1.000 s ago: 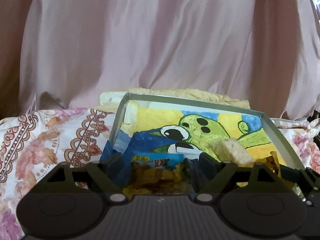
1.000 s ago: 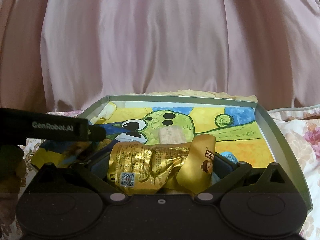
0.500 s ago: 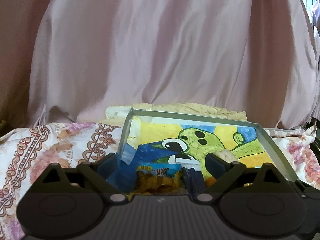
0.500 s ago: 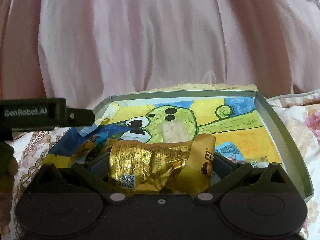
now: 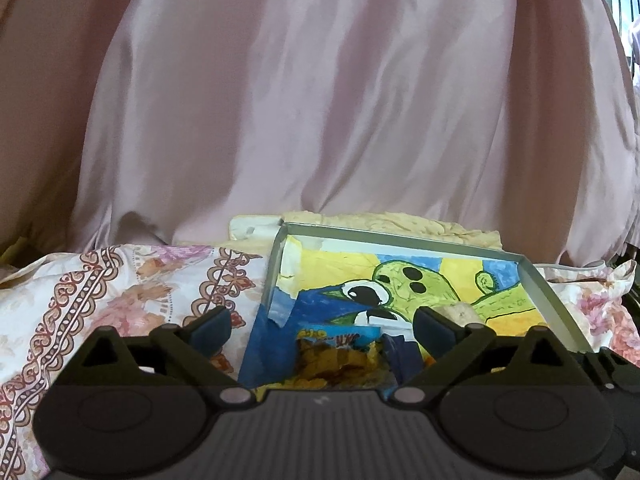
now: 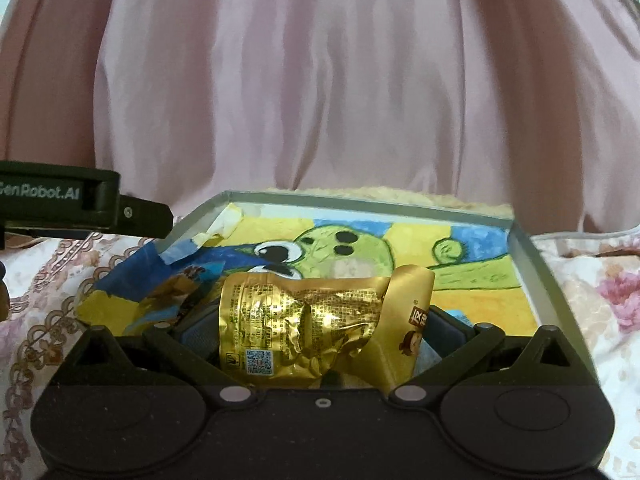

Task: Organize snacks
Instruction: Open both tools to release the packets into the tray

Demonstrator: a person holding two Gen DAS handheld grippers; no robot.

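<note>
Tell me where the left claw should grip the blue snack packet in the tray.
Pinch the blue snack packet across its width, at the middle below its blue top band. It lies flat in the tray, centred between the left claw's open fingers, so probably come down from the near side, keeping the left finger inside the tray wall.

Left gripper (image 5: 322,330) — matte black housing, ribbed centre panel, two round discs, grey pivot pins, dark blue finger pads. Right gripper (image 6: 322,330) — same build; white "GenRobot.AI" lettering, left frame edge.

Both wrist views face the tray (image 5: 548,292) closely.
</note>
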